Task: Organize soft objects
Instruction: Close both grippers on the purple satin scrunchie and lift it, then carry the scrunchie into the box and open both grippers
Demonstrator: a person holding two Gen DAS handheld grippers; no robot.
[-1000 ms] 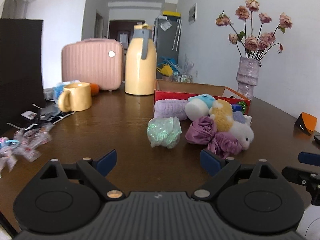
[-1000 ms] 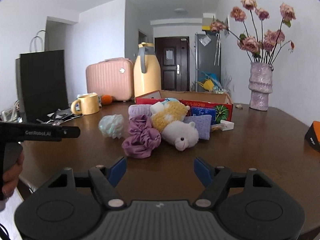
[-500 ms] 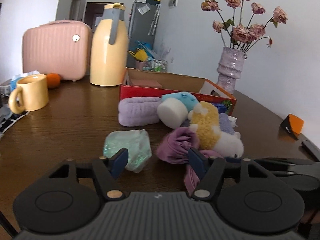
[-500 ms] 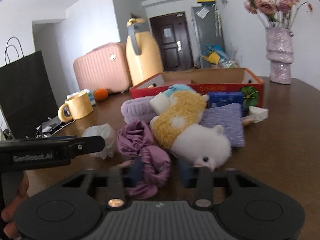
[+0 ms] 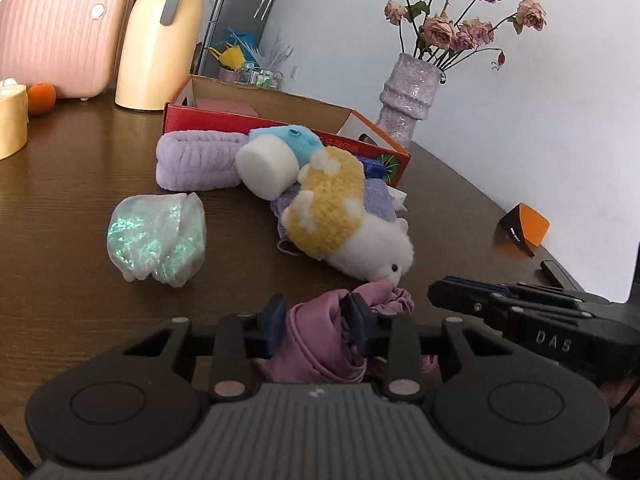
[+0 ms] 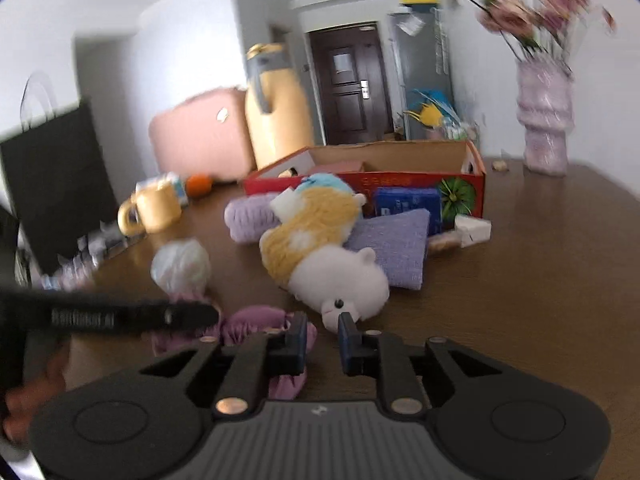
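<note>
Gathered between the blue pads of the left tool (image 5: pixel 314 322), a mauve satin scrunchie (image 5: pixel 320 344) is seen pinched at the near edge of the dark wood-grain surface (image 5: pixel 72 208), the jaws having just been closing on its bunched fabric. The right tool (image 6: pixel 322 336) is shown with its pads drawn almost together; a narrow gap is left between them, and in the blurred right wrist view it cannot be told whether any of the scrunchie's folds are caught there, the fabric lying just left of and beneath its left pad.

Just beyond the scrunchie, a fluffy plush animal (image 5: pixel 344 220) with a yellow knitted body and a white head is laid on its side. To its left, a crinkled iridescent pouch (image 5: pixel 158 236) is set apart on bare wood. Farther back, a ribbed lavender towelling roll (image 5: pixel 196 160), a white foam cylinder (image 5: pixel 266 166) and a small blue plush (image 5: pixel 296 142) are piled against a red cardboard box (image 5: pixel 224 122) with an open top. A textured lilac vase (image 5: pixel 408 100) of dried roses is stood at the far right.
</note>
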